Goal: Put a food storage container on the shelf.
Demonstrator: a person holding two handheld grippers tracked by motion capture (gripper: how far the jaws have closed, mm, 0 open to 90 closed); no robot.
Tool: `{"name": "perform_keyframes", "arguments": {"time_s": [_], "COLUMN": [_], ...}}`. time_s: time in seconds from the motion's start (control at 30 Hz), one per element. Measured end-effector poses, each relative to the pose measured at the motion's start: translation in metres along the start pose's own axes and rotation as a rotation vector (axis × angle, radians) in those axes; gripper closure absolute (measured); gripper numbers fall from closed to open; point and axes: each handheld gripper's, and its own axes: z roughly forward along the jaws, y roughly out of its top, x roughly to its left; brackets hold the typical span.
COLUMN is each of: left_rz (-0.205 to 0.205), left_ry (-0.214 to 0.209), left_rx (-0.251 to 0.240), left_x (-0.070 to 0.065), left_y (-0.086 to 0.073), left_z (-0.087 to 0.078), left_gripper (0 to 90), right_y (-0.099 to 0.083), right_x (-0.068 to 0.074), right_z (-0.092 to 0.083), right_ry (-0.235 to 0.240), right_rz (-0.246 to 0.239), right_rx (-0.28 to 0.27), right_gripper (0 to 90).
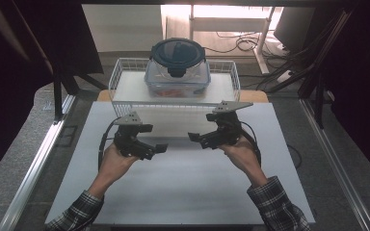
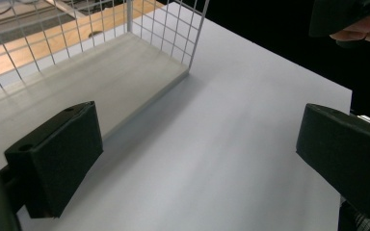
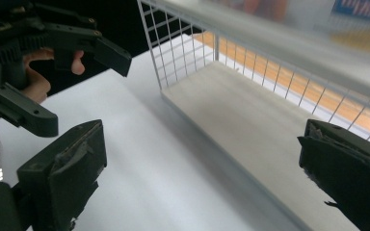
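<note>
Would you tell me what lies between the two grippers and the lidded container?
In the high view, the near wire wall of the white basket stands between the left gripper, the right gripper and the lidded container.

No text, label, brand or number can be read anywhere in these pictures. In the right gripper view, a blue patch with pale marks, perhaps lettering, sits on the container at the top right corner, but it is too blurred to make out.
</note>
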Motion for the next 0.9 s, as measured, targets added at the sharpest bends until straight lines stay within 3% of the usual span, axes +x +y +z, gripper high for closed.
{"name": "perform_keyframes", "arguments": {"time_s": [0.4,0.6,0.77,0.9], "left_rz": [-0.031,-0.030,-0.026,-0.059], "left_ry": [0.008,0.019,0.028,0.013], "left_rx": [-0.007,-0.012,-0.010,-0.028], "left_x": [-0.007,-0.011,-0.012,-0.010], "left_y": [-0.030,-0.044,-0.058,-0.072], "left_z": [0.003,0.003,0.004,0.005], "left_gripper": [1.7,1.7,1.6,1.7], "right_y": [-0.035,-0.051,-0.068,-0.078], "right_x": [0.008,0.011,0.008,0.008], "right_z": [0.000,-0.005,-0.007,-0.011], "right_ry": [-0.038,-0.042,-0.058,-0.071], "right_rz": [-0.041,-0.024,-0.009,0.002], "right_rx": [0.024,0.005,0.022,0.017], "right_gripper": [1.5,1.5,1.1,1.0]}}
